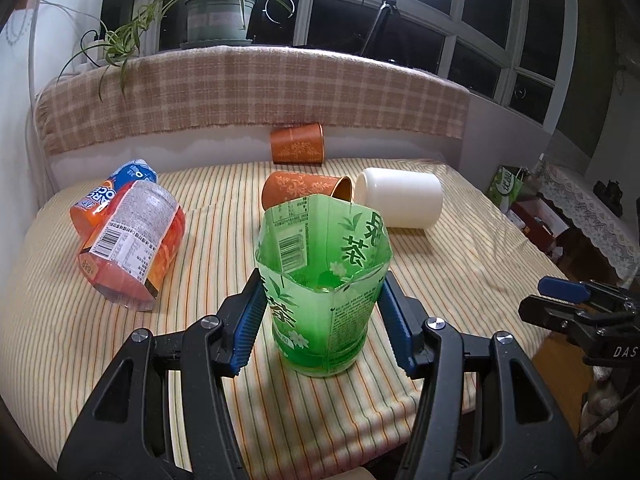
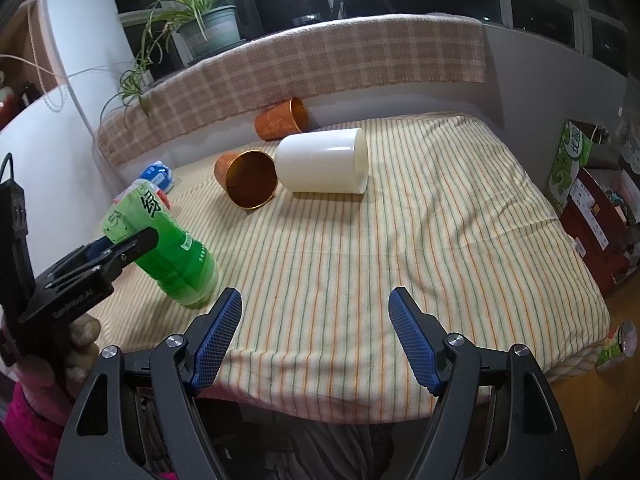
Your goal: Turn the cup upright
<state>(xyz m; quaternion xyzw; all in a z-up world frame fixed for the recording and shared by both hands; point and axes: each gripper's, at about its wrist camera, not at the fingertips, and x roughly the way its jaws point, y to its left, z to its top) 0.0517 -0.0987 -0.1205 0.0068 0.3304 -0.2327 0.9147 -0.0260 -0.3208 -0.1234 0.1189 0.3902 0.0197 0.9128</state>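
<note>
A green cut-bottle cup (image 1: 324, 292) stands open end up on the striped cloth, leaning a little. My left gripper (image 1: 320, 320) has its blue pads against both sides of it; it also shows in the right wrist view (image 2: 116, 252) on the green cup (image 2: 172, 252). My right gripper (image 2: 316, 336) is open and empty over the near edge of the cloth. A white cup (image 2: 324, 166) and two orange cups (image 2: 248, 180) (image 2: 282, 119) lie on their sides further back.
An orange cut-bottle cup (image 1: 132, 240) and a blue-labelled one (image 1: 128, 178) lie at the left. A plaid-covered ledge (image 1: 256, 96) with a potted plant (image 1: 216, 12) runs behind. Boxes (image 2: 592, 200) stand off the table's right edge.
</note>
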